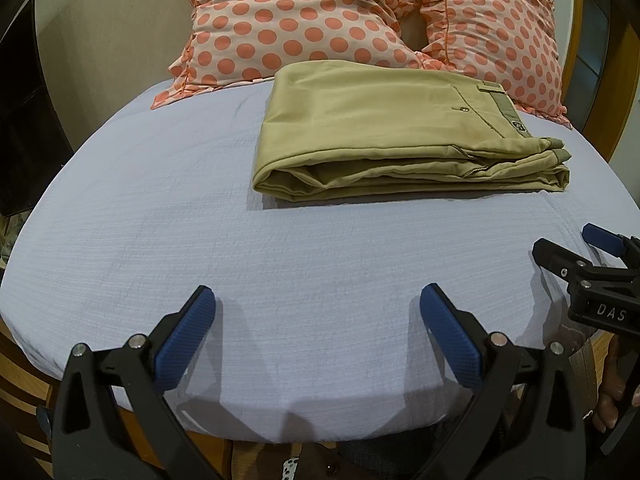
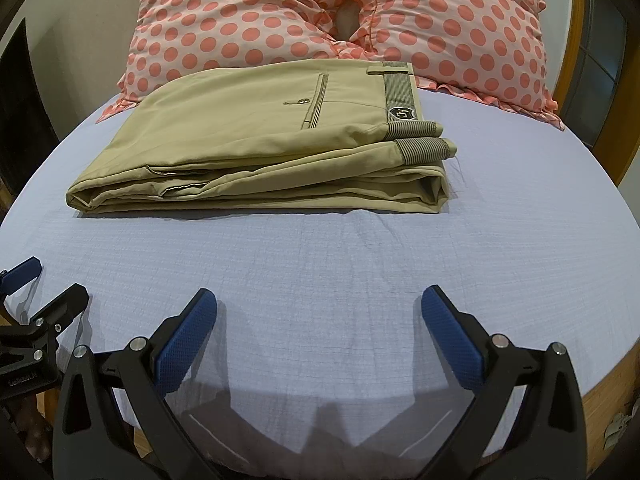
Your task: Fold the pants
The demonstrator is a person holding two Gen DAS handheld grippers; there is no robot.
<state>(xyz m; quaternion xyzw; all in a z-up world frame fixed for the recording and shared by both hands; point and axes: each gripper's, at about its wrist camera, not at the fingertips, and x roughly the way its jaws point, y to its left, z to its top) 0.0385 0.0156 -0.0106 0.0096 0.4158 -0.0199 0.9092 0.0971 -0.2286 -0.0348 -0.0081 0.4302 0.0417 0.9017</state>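
Khaki pants [image 1: 380,128] lie folded in a flat rectangular stack on the light blue bed sheet [image 1: 200,220], waistband to the right, back pocket on top. They also show in the right wrist view [image 2: 256,148]. My left gripper [image 1: 318,304] is open and empty, low over the sheet near the bed's front edge, well short of the pants. My right gripper [image 2: 320,304] is open and empty too, beside the left one. The right gripper shows at the right edge of the left wrist view [image 1: 592,256]; the left gripper shows at the left edge of the right wrist view [image 2: 36,292].
Two pink polka-dot pillows [image 1: 304,20] [image 2: 452,20] lean at the head of the bed, behind the pants. A wooden bed frame [image 2: 600,396] runs along the front and right. A dark object [image 1: 20,120] stands to the left.
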